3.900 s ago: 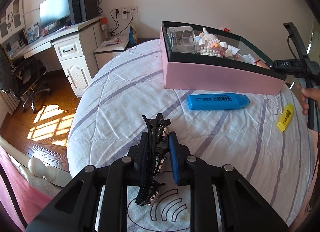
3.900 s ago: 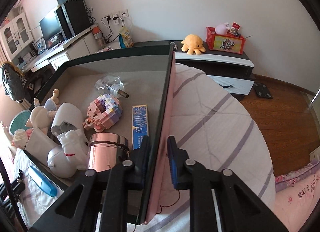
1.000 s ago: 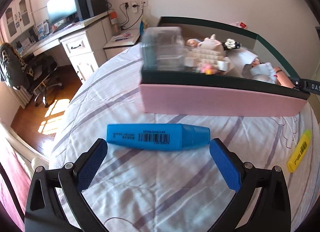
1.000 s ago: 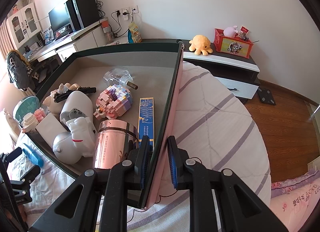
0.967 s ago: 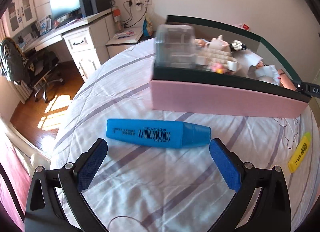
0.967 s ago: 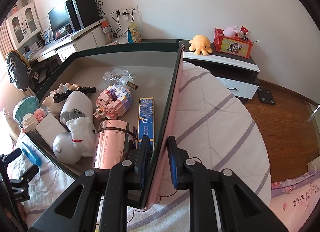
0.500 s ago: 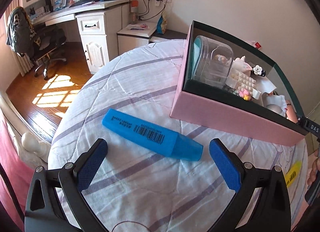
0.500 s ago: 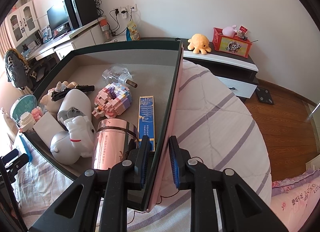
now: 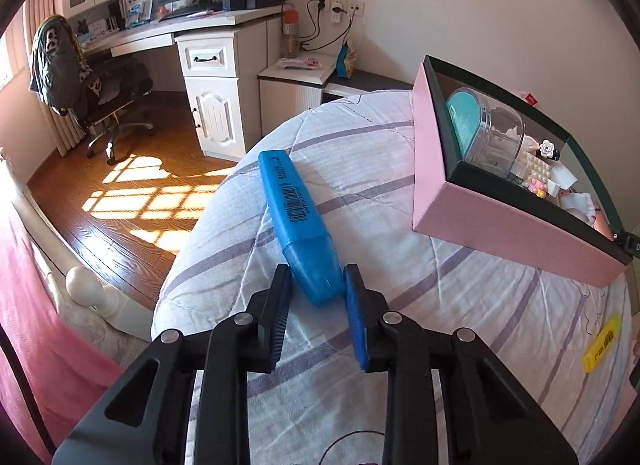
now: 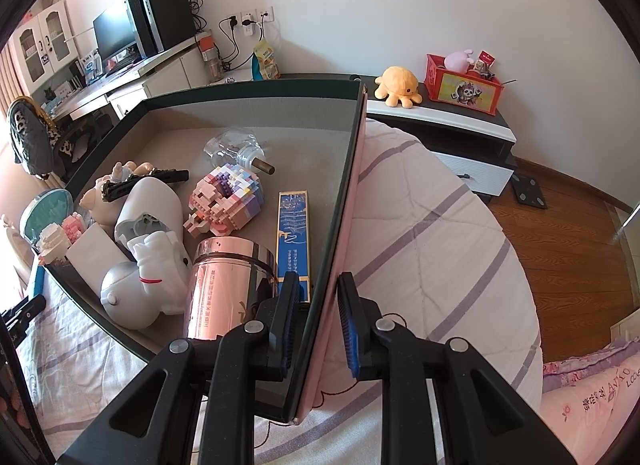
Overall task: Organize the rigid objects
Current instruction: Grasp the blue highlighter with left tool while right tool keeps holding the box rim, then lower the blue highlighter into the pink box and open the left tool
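The left gripper is closing on the near cap end of the stiff, light, probably slick blue plastic highlighter lying on the striped quilt, while the right gripper is clamping the pink cardboard box's wall.

Quilted bed carries blue marker, pink box, apparently yellow highlighter.

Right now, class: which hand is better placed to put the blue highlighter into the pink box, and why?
Left. The left tongs are closing with the blue highlighter's cap end between them on the bed. The right tongs are clamped on the pink box's wall, steadying it.
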### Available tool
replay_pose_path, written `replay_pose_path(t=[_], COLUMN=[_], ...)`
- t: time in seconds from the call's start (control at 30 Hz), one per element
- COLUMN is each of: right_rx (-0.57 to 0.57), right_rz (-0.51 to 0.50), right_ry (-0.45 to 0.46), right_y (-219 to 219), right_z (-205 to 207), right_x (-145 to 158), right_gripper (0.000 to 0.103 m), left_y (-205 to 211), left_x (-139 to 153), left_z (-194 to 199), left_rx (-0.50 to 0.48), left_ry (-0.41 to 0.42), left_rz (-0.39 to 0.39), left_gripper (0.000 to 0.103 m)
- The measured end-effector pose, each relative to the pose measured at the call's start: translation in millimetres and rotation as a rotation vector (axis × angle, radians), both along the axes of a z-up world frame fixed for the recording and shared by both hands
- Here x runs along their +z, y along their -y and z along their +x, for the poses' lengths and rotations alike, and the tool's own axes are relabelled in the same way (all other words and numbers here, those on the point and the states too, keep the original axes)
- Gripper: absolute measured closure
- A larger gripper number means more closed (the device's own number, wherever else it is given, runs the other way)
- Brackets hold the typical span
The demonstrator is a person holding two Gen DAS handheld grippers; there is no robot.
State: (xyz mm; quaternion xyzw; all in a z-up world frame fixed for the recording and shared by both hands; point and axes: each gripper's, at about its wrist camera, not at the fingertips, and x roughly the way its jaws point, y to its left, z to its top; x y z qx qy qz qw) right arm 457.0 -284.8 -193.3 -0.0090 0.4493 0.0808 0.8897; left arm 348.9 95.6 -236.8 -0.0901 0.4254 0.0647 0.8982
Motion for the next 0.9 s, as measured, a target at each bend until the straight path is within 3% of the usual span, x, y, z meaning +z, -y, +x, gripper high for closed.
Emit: replay_pose_path(t=[0.27,0.37,0.43,0.47,0.5,0.57,0.63,0.73,0.77,0.9], right_rx=[-0.003,-0.002,-0.002,-0.002,-0.002,-0.002,-0.002,-0.002,-0.002,-0.003], right_rz=[-0.002,-0.005,-0.003,-0.003,-0.004,-0.004,-0.003,-0.003,-0.004,-0.003], right_ry=[0.0,0.0,0.0,0.0,0.0,-0.001,0.0,-0.001,-0.001,0.0], right_y=[0,0,0,0,0,0,0,0,0,-1], right_z=[0,-1,-1,-1,-1,0,0,0,0,-1], right_x=[-1,-1,-1,-1,-1,-1,-1,-1,-1,-1], right_gripper=[0.082,0.082,0.082,0.082,0.082,0.082,0.082,0.082,0.081,0.081], left_y=[8,10,10,11,13,19,23,23,23,21], left_x=[0,-1,0,1,2,0,-2,-1,0,4], left_z=[1,4,10,13,17,27,37,42,42,34], left_rx=[-0.135,-0.132,-0.121,-0.12,-0.117,-0.106,-0.094,-0.087,-0.094,-0.119], left_ry=[0.033,0.028,0.018,0.017,0.017,0.003,-0.014,-0.003,0.002,0.036], left_rz=[-0.011,-0.003,-0.009,-0.004,0.009,0.054,0.095,0.119,0.111,0.082], left_gripper=[0.079,0.078,0.072,0.061,0.042,0.028,0.032,0.072,0.076,0.076])
